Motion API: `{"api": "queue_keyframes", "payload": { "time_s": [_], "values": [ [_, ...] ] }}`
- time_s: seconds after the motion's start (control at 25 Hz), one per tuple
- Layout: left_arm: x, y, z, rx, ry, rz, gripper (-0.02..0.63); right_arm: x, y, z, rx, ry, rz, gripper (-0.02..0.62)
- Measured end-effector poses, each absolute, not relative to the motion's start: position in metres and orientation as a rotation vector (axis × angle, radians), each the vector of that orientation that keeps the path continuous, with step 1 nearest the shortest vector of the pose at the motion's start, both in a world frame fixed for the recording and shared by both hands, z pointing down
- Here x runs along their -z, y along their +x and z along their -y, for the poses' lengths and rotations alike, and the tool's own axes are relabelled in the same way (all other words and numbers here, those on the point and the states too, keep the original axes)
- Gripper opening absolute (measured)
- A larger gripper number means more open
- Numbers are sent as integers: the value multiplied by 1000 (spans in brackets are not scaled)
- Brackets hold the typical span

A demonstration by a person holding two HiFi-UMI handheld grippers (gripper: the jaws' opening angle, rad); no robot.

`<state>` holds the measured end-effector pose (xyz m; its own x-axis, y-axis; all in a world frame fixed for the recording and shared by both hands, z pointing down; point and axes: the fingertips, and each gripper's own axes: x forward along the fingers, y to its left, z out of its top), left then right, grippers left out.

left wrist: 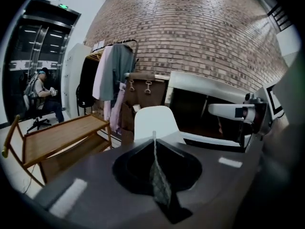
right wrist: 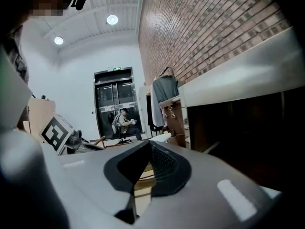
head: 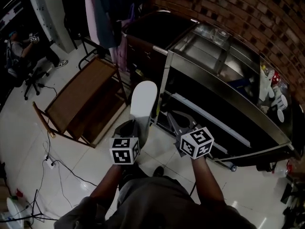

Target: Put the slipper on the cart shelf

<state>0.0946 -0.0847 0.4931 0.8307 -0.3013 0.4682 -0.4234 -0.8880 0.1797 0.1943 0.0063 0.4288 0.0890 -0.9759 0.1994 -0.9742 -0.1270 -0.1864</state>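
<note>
A white slipper [head: 143, 99] sticks out forward from my left gripper [head: 136, 125], which is shut on its heel end. In the left gripper view the jaws meet in a thin line at my left gripper [left wrist: 154, 140], and the slipper's white sole [left wrist: 155, 120] rises just beyond them. The wooden cart [head: 83, 101] with two slatted shelves stands on the floor left of the slipper; in the left gripper view the cart [left wrist: 57, 135] lies low at the left. My right gripper [head: 171, 116] hovers beside the left, its tips meeting with nothing between them, also seen as my right gripper [right wrist: 150, 144].
A long steel counter [head: 224, 80] runs along the brick wall on the right. A clothes rack [head: 105, 13] with hanging garments stands behind the cart. A person [head: 24, 46] sits on a chair at far left. Cables [head: 52, 163] trail over the white floor tiles.
</note>
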Motion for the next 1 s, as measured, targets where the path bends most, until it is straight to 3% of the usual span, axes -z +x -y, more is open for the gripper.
{"api": "queue_keyframes", "payload": {
  "time_s": [0.36,1.0],
  "values": [
    [-497,192,-15,-731,2836,222,17,-430,243,-121,432,-2464,-1779,0],
    [-548,389,-83,-798,2945,-283,17,-433,336,-231,460,-2787,-1239,0]
  ]
}}
